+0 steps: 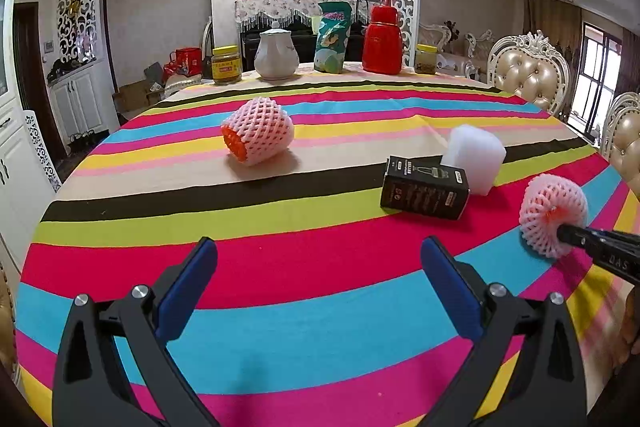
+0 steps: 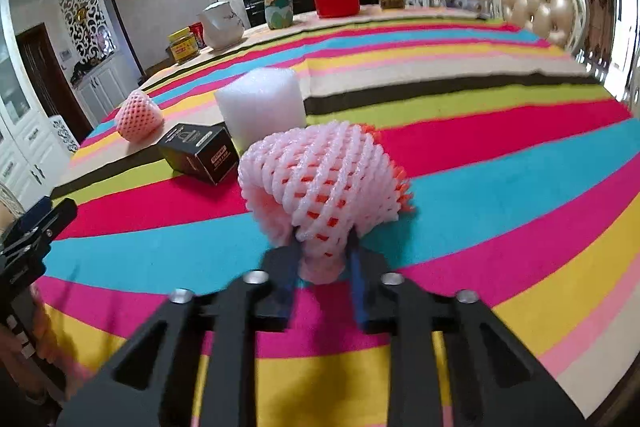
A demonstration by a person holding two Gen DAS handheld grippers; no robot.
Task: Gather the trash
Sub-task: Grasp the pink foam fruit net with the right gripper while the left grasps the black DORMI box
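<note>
Trash on the striped tablecloth comes in four pieces, and the one in play is the near foam net, a pink mesh sleeve with an orange lining. Its near end is squeezed between the pads of the right gripper, which is clenched on it; no earlier view shows how the jaws got there. From that pinch the sleeve's long axis runs away from the tongs toward about 1 o'clock in the right wrist view, its open orange-fringed mouth pointing away from the camera. Whether its underside rests on the cloth is hard to tell from this angle. In the left wrist view the same net sits at 3 o'clock, on the tip of the right tongs. The black box lies at 11 o'clock of the held net, touching the white foam block behind it. The far foam net lies on its side well apart, orange mouth toward 8 o'clock. The left gripper hangs released over bare cloth, jaws wide, with nothing between them.
</note>
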